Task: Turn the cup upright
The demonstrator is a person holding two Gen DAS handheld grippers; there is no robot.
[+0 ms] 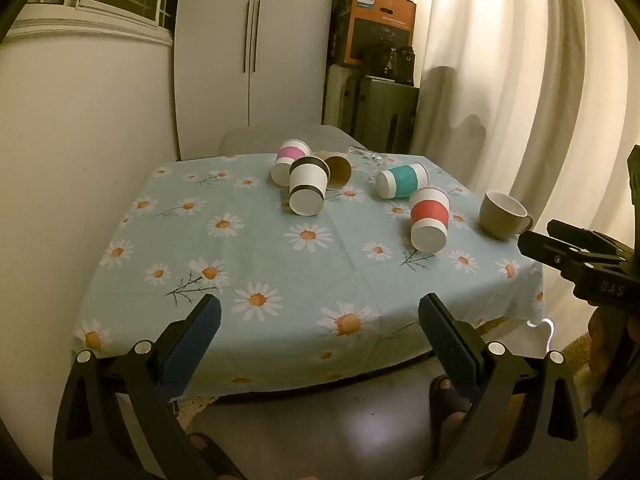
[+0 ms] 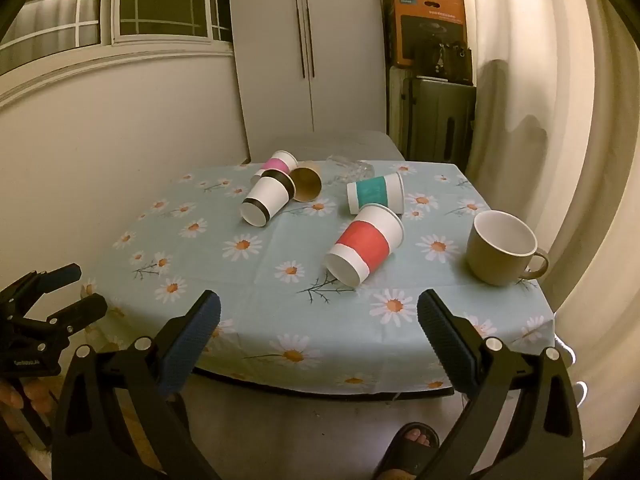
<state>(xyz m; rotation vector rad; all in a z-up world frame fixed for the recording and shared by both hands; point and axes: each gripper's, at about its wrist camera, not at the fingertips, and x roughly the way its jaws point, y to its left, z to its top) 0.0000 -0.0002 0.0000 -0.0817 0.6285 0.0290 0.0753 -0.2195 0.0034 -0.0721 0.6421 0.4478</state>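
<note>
Several paper cups lie tipped on the daisy tablecloth [image 1: 248, 256]: a red-banded cup [image 1: 429, 218] [image 2: 365, 243], a teal-banded cup [image 1: 402, 180] [image 2: 375, 197], a black-banded cup [image 1: 307, 190] [image 2: 267, 201], a pink-banded cup [image 1: 290, 160] [image 2: 274, 165] and a brown cup [image 1: 338, 171] [image 2: 305, 185]. A beige mug [image 1: 503, 214] [image 2: 502, 247] stands upright at the right. My left gripper [image 1: 320, 320] is open and empty, short of the table's near edge. My right gripper [image 2: 319, 316] is open and empty, before the red-banded cup.
A clear glass [image 1: 366, 157] [image 2: 352, 167] lies at the table's far edge. A chair back [image 1: 280, 136] stands behind the table. A wardrobe [image 1: 252, 56], stacked boxes and suitcase [image 1: 376, 60] and curtains [image 1: 520, 80] are beyond. The person's sandalled foot [image 2: 408, 448] is below.
</note>
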